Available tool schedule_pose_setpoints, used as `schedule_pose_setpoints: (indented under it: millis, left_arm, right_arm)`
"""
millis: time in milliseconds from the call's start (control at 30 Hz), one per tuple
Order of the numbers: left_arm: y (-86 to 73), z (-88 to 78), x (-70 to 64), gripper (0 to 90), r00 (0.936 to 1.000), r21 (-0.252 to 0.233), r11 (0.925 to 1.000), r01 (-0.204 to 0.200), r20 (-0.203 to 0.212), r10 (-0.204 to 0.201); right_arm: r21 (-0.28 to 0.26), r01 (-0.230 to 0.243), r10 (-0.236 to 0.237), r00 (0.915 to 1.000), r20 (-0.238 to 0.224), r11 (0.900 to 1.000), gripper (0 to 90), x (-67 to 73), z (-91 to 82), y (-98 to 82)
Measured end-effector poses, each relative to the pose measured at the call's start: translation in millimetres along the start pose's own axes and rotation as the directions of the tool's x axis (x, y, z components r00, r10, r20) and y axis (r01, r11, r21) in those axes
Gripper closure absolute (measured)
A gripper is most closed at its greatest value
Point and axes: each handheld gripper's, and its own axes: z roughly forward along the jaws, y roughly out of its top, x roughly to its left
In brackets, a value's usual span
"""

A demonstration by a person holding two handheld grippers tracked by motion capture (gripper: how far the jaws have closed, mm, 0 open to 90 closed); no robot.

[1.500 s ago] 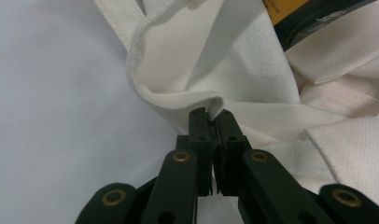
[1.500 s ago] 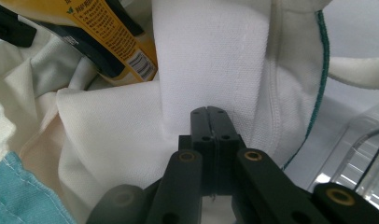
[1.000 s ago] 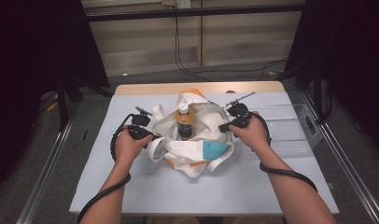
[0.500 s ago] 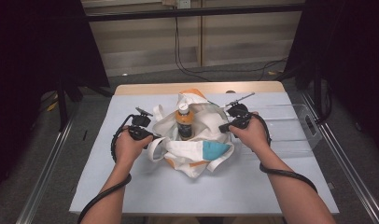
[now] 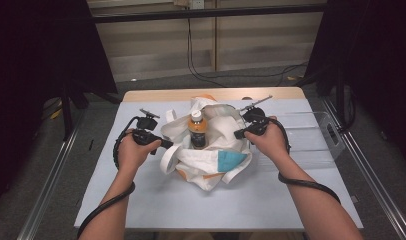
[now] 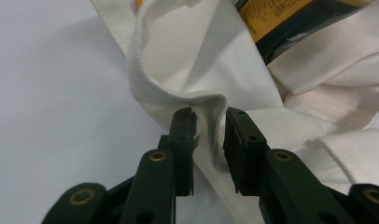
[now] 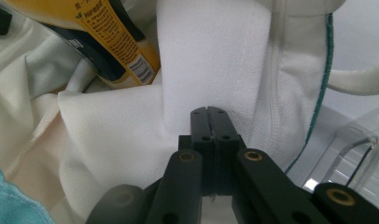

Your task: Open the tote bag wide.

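Bag [image 5: 211, 157], white cloth tote w/ a teal patch, sits crumpled mid-counter [image 5: 141, 210], mouth up, a bottle [image 5: 196, 131] standing upright inside – orange cap, yellow/dark label, neck clear of the rim. Left hand-held gripper [image 5: 167, 144] is at the bag's left edge, pointing right toward it; in the left gripper view [image 6: 209, 126] its jaws have just been opening and now stand a little apart w/ a fold of the hem [image 6: 178, 95] running between them, pads not squeezing it, so cloth is loose there. Right hand-held gripper [image 5: 237, 134] is at the bag's right rim, pointing left; the right gripper view [image 7: 209, 112] has its jaws pressed together, pinching the white fabric by the flat webbing strap [image 7: 206, 51], teal-stitched seam just beside. So bag lies between both hands, bottle's long axis vertical, roughly midway, a bit nearer the right one. Judging by that, next move prob turns on the left side: rim is right at the jaw tips, needs a re-grip or a pull away. Fabric = soft woven canvas, limp, creased; bottle = smooth hard plastic, round; clear plastic tray [image 5: 318, 132] to the right, near but apart; counter cover pale, smooth
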Motion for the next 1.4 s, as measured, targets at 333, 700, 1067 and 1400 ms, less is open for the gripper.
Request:
schedule_pose_setpoints:
  millis: [333,700,1067,1400]
  left_arm:
    - [11.5,-16.1,-4.8,58.3,0.9995,-0.029,0.9992,-0.029,-0.015,0.029]
    - [18.0,-25.4,-2.8,47.8,0.9995,-0.037,0.9992,-0.014,-0.030,0.013]
    - [31.8,-38.1,-2.5,32.2,0.9965,-0.106,0.9936,-0.037,-0.078,0.029]
    - [51.7,-28.1,-6.0,30.5,0.9898,-0.146,0.9842,-0.099,-0.116,0.082]
  right_arm:
    - [0.004,-0.003,0.003,1.0000,0.009,1.000,90.0,3.0,-3.1,5.0]
    - [0.007,0.001,-0.001,1.0000,0.009,1.000,90.0,4.8,-4.1,7.4]
    - [0.002,-0.001,0.001,1.0000,0.002,1.000,90.0,3.8,-4.3,8.5]
    - [0.004,-0.004,0.004,1.0000,-0.002,1.000,90.0,3.4,-3.4,8.8]
